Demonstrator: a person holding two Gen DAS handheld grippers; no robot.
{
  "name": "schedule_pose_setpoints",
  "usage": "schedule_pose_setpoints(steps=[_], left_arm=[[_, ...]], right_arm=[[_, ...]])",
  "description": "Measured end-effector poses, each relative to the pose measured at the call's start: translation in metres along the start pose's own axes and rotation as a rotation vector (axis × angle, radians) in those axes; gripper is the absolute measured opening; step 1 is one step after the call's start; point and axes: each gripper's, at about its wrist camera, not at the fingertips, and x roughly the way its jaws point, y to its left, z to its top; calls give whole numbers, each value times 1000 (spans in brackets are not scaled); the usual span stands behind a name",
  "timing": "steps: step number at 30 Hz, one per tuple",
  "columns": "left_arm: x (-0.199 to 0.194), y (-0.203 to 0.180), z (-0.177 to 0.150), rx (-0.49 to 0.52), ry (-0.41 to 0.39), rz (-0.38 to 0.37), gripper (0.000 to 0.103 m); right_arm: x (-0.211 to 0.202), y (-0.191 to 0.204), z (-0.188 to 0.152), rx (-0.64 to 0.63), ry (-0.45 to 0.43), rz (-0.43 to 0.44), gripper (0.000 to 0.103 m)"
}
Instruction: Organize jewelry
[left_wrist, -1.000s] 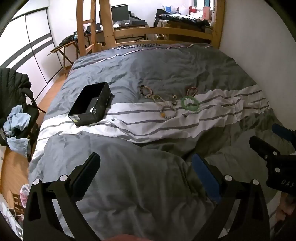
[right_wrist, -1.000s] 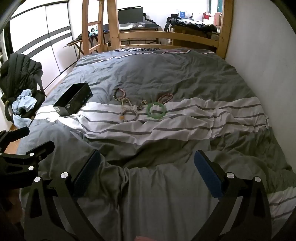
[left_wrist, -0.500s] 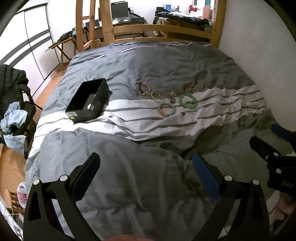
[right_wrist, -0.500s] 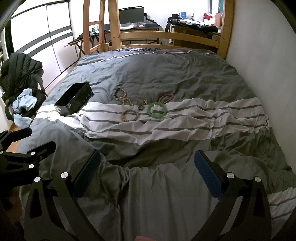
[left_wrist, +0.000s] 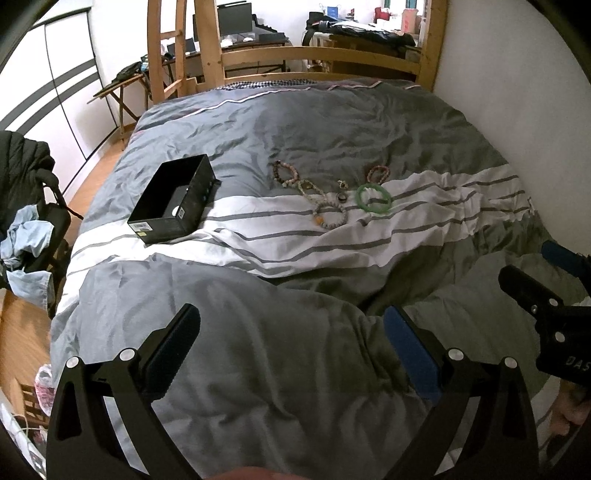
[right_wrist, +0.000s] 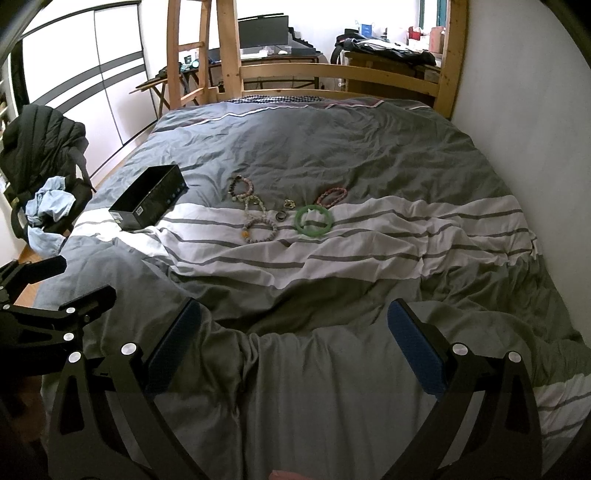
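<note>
Several pieces of jewelry lie together mid-bed on the striped duvet: a green bangle (left_wrist: 373, 198) (right_wrist: 314, 220), a pink bead bracelet (left_wrist: 378, 173) (right_wrist: 332, 195), a dark bead bracelet (left_wrist: 285, 173) (right_wrist: 242, 187), a pale bead bracelet (left_wrist: 330, 218) (right_wrist: 259, 230) and a small dark ring (left_wrist: 341, 198) (right_wrist: 281, 216). An open black box (left_wrist: 173, 199) (right_wrist: 148, 201) sits to their left. My left gripper (left_wrist: 291, 345) and right gripper (right_wrist: 295, 339) are both open and empty, well short of the jewelry, above the near part of the duvet.
The white wall (right_wrist: 535, 110) borders the bed on the right. A wooden bed frame (right_wrist: 332, 72) and ladder stand at the far end. A chair with a dark jacket and blue clothes (right_wrist: 40, 177) is off the bed's left side. Each gripper shows at the edge of the other's view.
The left gripper's view has shifted slightly, with the box and jewelry sliding a little down and left in frame. The right view is almost unchanged. Both grippers stay open.
</note>
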Motion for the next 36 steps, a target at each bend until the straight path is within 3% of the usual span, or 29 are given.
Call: schedule_pose_setpoints(steps=[36], left_arm=[[10, -1, -8, 6, 30, 9, 98]], right_arm=[[3, -1, 0, -1, 0, -1, 100]])
